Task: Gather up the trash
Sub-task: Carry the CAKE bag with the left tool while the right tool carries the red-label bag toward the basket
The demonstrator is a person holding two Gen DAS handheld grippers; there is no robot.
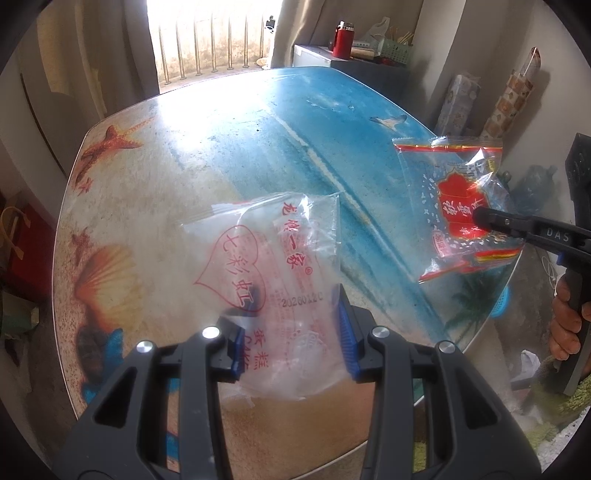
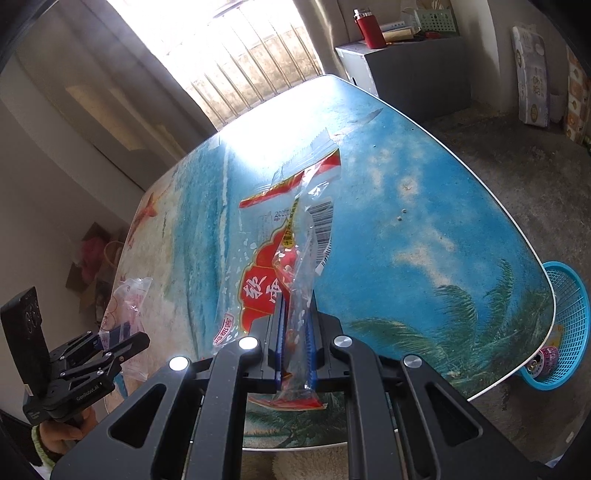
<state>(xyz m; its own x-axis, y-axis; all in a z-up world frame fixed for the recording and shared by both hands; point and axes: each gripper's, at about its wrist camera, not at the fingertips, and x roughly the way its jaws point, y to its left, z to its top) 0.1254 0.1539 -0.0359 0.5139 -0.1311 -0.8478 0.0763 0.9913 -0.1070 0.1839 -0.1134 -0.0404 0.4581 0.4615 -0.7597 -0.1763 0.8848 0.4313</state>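
My left gripper [image 1: 291,332] holds a clear plastic wrapper with a red heart and red print [image 1: 266,266] between its blue pads, lifted above the beach-print table [image 1: 166,177]. The same wrapper [image 2: 125,302] and left gripper [image 2: 114,341] show at the left of the right wrist view. My right gripper [image 2: 295,332] is shut on a clear wrapper with red and blue print and a barcode [image 2: 280,236], held above the table [image 2: 424,221]. That wrapper [image 1: 461,203] and the right gripper [image 1: 484,218] show at the right of the left wrist view.
A blue plastic basket [image 2: 565,328] stands on the floor past the table's right corner, with a small item inside. A grey cabinet [image 2: 406,70] with a red flask [image 2: 369,29] stands behind the table. Boxes and bags lie on the floor at the left.
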